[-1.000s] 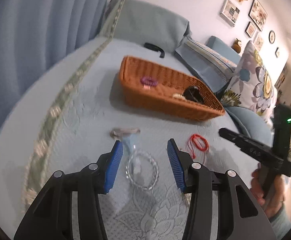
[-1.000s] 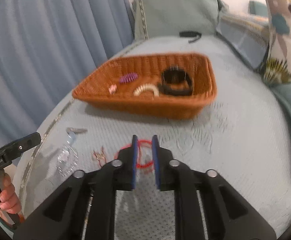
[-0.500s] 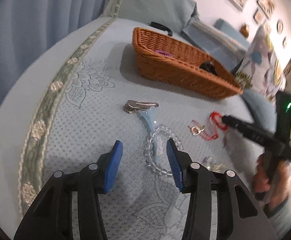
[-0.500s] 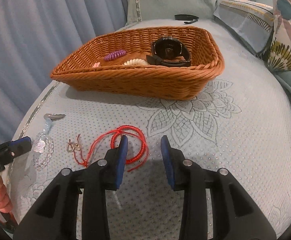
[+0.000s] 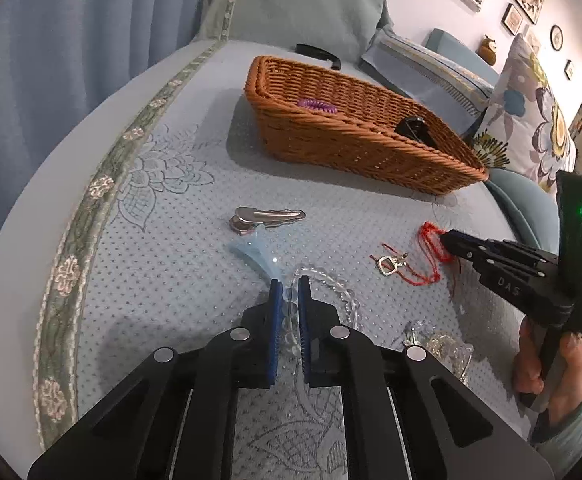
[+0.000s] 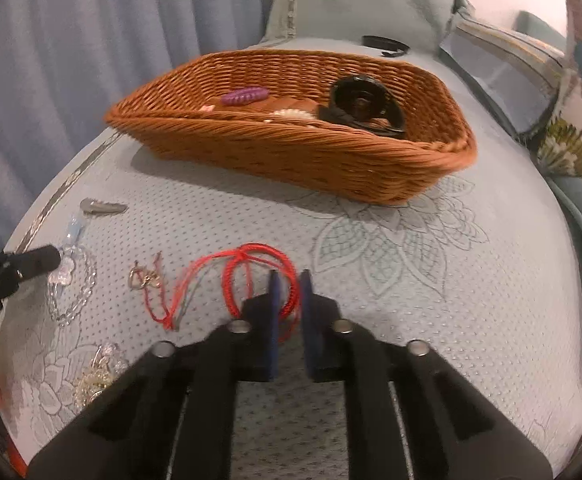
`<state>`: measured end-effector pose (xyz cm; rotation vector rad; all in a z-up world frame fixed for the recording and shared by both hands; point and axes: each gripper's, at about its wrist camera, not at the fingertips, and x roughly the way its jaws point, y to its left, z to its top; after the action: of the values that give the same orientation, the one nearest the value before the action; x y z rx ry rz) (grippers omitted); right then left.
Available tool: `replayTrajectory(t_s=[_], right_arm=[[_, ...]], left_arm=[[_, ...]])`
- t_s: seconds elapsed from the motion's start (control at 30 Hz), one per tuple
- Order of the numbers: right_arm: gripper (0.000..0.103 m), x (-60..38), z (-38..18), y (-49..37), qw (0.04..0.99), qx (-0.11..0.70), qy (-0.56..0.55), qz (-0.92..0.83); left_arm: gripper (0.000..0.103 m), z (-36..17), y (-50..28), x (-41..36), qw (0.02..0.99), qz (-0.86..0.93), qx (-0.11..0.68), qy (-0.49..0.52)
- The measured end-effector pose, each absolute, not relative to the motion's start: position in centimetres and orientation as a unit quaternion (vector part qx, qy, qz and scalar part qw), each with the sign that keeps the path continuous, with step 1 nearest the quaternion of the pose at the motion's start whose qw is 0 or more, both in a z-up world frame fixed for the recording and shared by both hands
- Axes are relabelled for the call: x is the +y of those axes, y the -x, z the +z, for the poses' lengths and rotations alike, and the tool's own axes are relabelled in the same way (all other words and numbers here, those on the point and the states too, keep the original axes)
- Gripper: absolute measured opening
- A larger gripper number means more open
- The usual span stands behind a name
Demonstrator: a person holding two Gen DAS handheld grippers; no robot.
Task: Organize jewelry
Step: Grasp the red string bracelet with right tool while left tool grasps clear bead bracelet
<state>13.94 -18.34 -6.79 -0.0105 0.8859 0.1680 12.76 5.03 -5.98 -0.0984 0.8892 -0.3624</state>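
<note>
We pinch two bracelets off the bedspread, one with each gripper.

The clear bead bracelet (image 5: 333, 294) lies on the near part of the blue bedspread (image 5: 163, 272); our left gripper (image 5: 288, 286) has its pads nearly together on the left arc of the ring. The beads look hard and slick, so we judge a bite across the strand, not on a single bead, holds best. To the right, the red cord bracelet (image 6: 263, 276) is light and limp and should dangle when lifted; our right gripper (image 6: 290, 280) stands narrowly open astride its near loop, not visibly clamped. A small metal charm (image 5: 389, 266) sits between them, a silver hair clip (image 5: 267, 216) farther off, and the wicker basket (image 5: 355, 148) at the far side, already with a few pieces inside.
</note>
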Motion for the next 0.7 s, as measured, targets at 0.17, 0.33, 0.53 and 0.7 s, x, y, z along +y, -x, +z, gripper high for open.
replayTrajectory(t_s=[0.17, 0.33, 0.53, 0.7], right_arm=[[0.003, -18.5, -6.5, -13.5, 0.902, 0.423, -0.004, 0.087], [0.003, -19.5, -5.4, -12.8, 0.906, 0.410, -0.035, 0.098], [0.003, -19.6, -2.6, -11.3, 0.919, 0.374, -0.044, 0.113], [0.003, -19.8, 0.0, -10.2, 0.931, 0.342, -0.050, 0.120]], left_arm=[[0.006, -4.7, -12.0, 5.5, 0.890, -0.195, 0.407, 0.062], [0.006, -3.4, -11.2, 5.9, 0.889, -0.233, 0.383, 0.089], [0.006, -1.6, -9.8, 5.7, 0.897, -0.252, 0.350, 0.094], [0.006, 0.3, -8.6, 4.9, 0.904, -0.266, 0.322, 0.088]])
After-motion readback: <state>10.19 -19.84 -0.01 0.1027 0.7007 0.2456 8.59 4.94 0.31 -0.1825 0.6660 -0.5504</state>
